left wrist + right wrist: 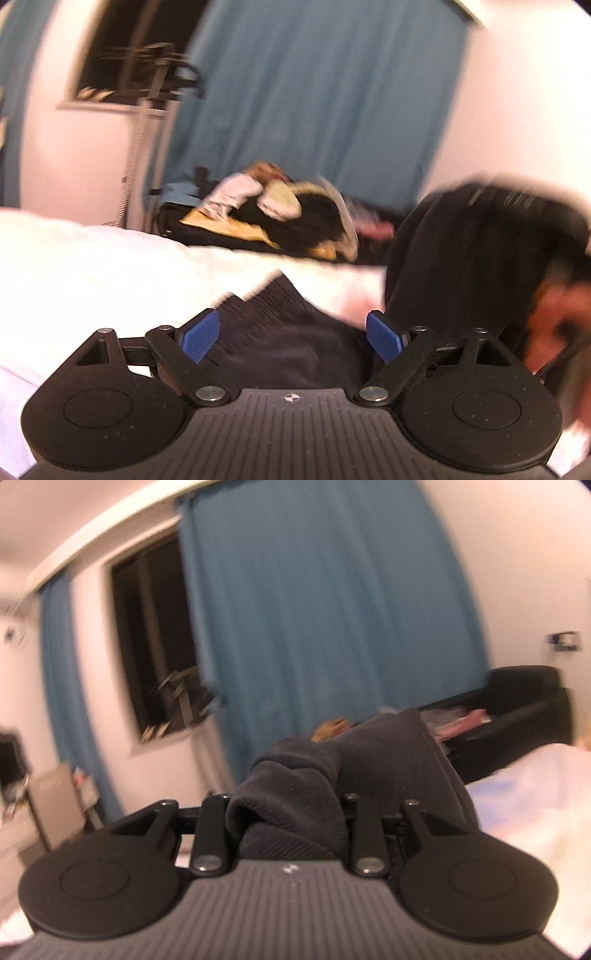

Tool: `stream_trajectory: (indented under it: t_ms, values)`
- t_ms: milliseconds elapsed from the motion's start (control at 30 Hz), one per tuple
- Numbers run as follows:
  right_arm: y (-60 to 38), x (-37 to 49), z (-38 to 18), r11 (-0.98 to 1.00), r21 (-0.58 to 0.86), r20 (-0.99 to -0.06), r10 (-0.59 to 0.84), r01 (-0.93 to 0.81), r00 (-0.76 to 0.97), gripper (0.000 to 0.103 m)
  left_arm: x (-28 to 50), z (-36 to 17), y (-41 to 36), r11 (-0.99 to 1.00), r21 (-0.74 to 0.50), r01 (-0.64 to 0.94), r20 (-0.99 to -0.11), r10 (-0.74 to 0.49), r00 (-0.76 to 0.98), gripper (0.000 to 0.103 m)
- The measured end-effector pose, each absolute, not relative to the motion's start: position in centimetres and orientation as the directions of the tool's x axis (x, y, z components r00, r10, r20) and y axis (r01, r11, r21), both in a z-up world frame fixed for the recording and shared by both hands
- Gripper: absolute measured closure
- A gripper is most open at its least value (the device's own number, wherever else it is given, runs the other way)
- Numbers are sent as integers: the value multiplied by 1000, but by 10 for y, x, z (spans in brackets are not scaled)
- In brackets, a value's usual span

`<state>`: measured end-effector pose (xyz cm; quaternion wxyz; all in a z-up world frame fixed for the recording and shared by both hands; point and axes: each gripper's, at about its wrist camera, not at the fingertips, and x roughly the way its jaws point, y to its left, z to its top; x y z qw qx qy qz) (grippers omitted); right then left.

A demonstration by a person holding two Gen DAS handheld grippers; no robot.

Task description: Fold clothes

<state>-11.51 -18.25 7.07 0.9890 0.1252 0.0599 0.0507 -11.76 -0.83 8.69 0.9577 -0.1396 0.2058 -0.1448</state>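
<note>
Blue-padded fingers of the left gripper are standing wide, gripping nothing, with a dark ribbed garment lying between and beneath them on the white bed. Meanwhile the right gripper is clamping a bunched fold of that dark garment, which is draping forward. Farther off, a clothes pile is lying before the blue curtain.

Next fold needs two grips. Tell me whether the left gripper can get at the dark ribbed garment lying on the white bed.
Probably yes: the left gripper is open, the dark ribbed garment lies right between its blue pads, nothing blocking.
</note>
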Motion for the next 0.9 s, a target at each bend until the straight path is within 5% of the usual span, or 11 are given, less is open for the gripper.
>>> stream_trajectory:
  t_ms: [333, 500, 700, 900]
  values:
    - [-14, 12, -35, 978, -5, -399, 189, -208, 897, 71, -84, 53, 109, 844, -534, 54, -292, -245, 925, 14]
    - [0, 9, -57, 964, -70, -399, 209, -257, 893, 57, -79, 44, 118, 809, -582, 77, -286, -293, 912, 14]
    - [-31, -34, -25, 895, 42, -363, 428, -444, 828, 42, -82, 41, 113, 775, -618, 132, -240, -346, 907, 14]
    - [-84, -113, 1, 867, -78, -345, 440, -493, 829, 32, -91, 46, 83, 819, -554, 150, -261, -342, 903, 15]
